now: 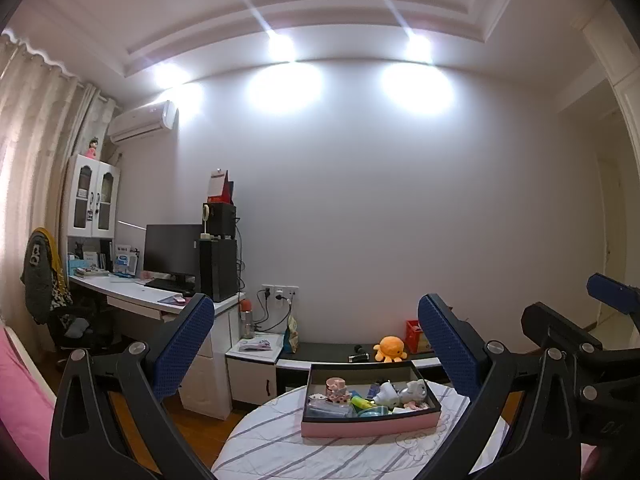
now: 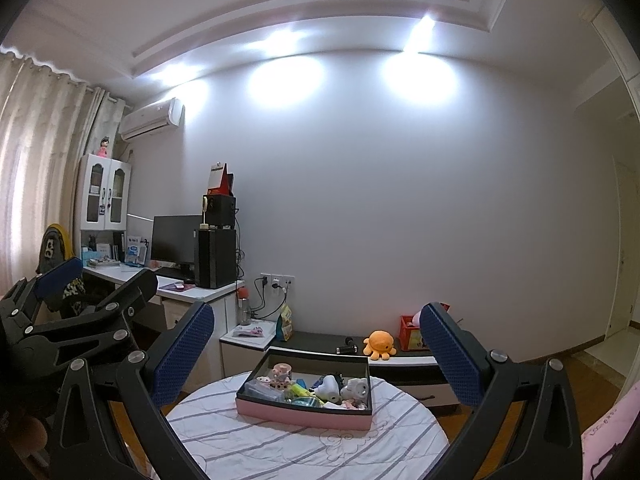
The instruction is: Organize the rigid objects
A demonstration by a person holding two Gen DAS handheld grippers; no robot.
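A pink box with a black inside (image 1: 366, 426) (image 2: 300, 414) stands on a round table with a white striped cloth (image 1: 280, 448) (image 2: 280, 440). It holds several small objects: a white figurine (image 1: 387, 394) (image 2: 327, 387), a grey-white toy (image 1: 414, 391) (image 2: 355, 389), a pink patterned cup (image 1: 335, 386) (image 2: 281, 372), green and teal pieces. My left gripper (image 1: 316, 344) is open and empty, held high above and short of the box. My right gripper (image 2: 316, 350) is open and empty, likewise raised. Each gripper shows at the edge of the other's view.
A low black-topped cabinet (image 1: 332, 350) (image 2: 320, 340) behind the table bears an orange plush octopus (image 1: 390, 348) (image 2: 379, 344) and a red box (image 1: 416, 336). A white desk with monitor (image 1: 172, 254) and a chair (image 1: 60, 304) stand left. Pink bedding (image 1: 20, 392) lies at the edges.
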